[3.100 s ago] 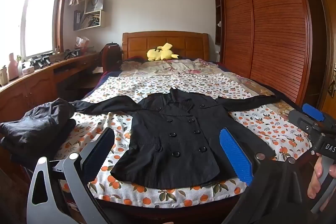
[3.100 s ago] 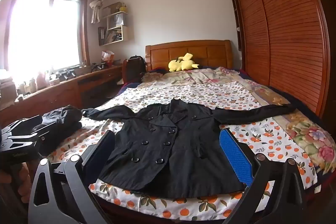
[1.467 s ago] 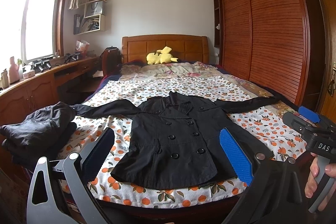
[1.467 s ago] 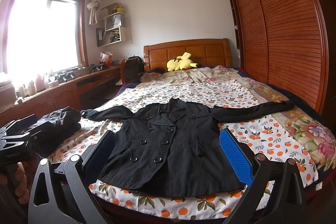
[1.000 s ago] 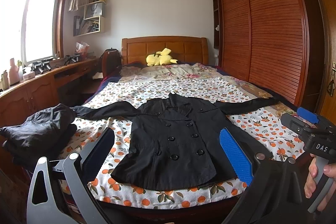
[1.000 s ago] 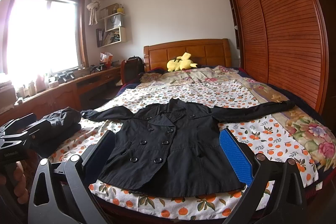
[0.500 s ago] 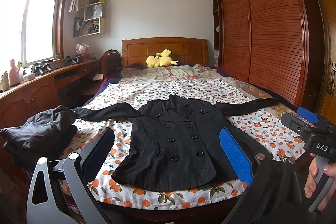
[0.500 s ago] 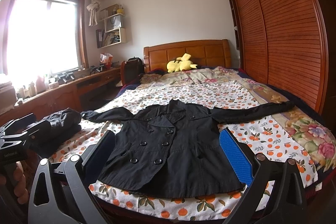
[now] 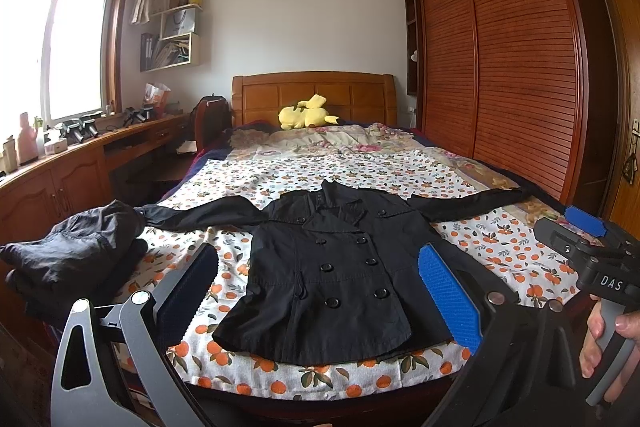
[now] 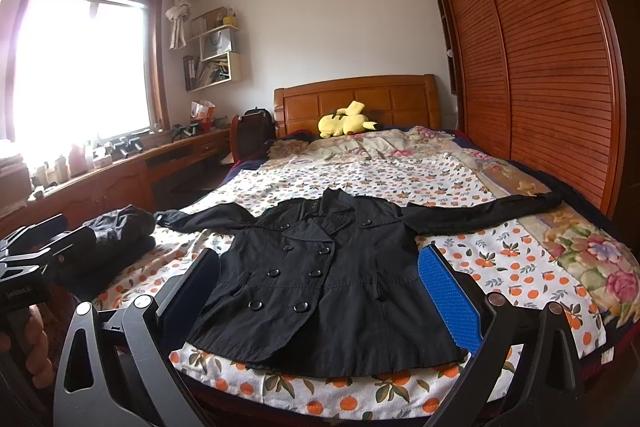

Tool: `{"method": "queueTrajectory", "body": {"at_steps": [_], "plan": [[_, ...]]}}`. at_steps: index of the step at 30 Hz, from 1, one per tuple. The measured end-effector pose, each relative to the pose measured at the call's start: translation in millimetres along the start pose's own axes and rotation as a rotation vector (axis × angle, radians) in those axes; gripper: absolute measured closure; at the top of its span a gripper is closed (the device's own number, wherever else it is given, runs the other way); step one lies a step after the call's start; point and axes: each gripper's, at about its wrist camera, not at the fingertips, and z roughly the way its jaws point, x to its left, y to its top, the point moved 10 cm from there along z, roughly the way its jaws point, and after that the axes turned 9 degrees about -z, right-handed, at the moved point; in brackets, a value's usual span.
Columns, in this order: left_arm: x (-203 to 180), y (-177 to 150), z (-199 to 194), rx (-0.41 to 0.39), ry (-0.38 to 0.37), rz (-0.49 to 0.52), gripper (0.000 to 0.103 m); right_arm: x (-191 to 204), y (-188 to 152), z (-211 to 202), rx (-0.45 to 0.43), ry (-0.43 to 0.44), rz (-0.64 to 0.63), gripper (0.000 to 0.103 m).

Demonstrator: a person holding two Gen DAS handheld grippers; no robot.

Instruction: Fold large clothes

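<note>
Both tools hover, apparently apart, before the spread coat.

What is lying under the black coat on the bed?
The black coat lies flat on an orange-print sheet that shows all around it. The part of the sheet beneath the coat is covered and cannot be seen.

White letters "DAS" on the right hand-held gripper body, other lettering too blurred to read
</note>
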Motion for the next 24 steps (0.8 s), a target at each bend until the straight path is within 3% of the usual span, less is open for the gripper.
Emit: {"method": "queueTrajectory", "body": {"at_steps": [12,24], "plan": [[27,-33,42,0.084,0.036,-0.019,0.002,7,-25,27,0.063,0.012,-0.014,0.007],[78,-65,114,0.151,0.097,-0.053,0.002,6,-45,95,0.089,0.039,-0.014,0.007]]}}
